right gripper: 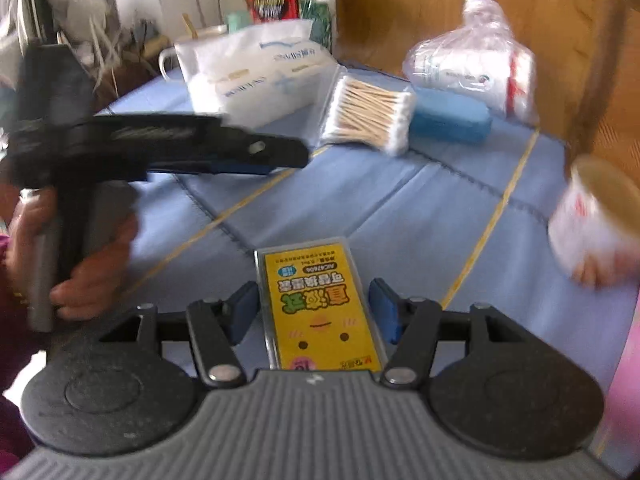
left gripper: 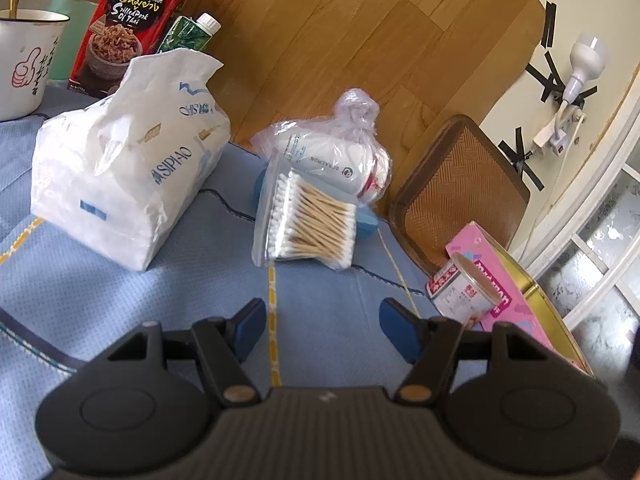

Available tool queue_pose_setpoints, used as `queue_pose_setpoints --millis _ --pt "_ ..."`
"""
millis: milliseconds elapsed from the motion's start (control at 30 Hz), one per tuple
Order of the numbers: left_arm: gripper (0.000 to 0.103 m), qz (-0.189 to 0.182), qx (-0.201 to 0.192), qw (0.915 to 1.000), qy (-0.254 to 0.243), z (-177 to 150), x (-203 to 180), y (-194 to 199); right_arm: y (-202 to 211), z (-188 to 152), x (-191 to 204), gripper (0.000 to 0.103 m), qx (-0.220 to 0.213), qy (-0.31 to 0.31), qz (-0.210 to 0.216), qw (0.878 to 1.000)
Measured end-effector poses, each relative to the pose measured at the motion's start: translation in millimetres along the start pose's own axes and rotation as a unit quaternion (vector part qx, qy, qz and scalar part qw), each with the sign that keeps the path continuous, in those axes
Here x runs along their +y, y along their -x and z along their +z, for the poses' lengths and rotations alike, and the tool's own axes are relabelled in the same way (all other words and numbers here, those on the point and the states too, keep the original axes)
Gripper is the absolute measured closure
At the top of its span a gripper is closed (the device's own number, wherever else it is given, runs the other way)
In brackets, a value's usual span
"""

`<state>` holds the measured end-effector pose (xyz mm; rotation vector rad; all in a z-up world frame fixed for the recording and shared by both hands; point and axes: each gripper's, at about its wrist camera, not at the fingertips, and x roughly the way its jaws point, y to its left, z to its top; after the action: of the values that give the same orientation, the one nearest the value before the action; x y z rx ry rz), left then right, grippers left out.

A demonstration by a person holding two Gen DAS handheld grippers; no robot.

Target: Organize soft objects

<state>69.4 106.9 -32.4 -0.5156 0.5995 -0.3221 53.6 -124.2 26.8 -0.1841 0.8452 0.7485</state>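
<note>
Tissues (left gripper: 128, 156) sit left of the cotton swab bag (left gripper: 308, 220), and the knotted plastic bag (left gripper: 340, 152) lies just behind the swabs. I see nothing sorted yet, so I think most work is left. My left gripper (left gripper: 322, 330) is spread wide and empty. My right gripper (right gripper: 318, 312) has jaws apart around a yellow packet (right gripper: 318, 308), not squeezing.

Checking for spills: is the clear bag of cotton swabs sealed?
Cannot tell. The bag of cotton swabs lies flat; its closure isn't clearly visible.
</note>
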Motion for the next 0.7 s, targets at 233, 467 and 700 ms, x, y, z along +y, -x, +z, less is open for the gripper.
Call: queue_pose_setpoints --millis 233,467,700 --pt "0.036 -0.001 0.015 0.9998 -0.009 -8 -5 7 27 -51 6 0.011 -0.084 -0.057 -0.025 0.994" --pt "0.036 -0.024 0.045 0.9987 -0.010 -33 -33 38 21 -55 6 0.025 -0.089 -0.026 -0.040 0.995" --pt "0.037 -0.031 0.097 0.9948 0.007 -47 -56 44 29 -61 -7 0.043 -0.110 -0.116 0.019 0.987"
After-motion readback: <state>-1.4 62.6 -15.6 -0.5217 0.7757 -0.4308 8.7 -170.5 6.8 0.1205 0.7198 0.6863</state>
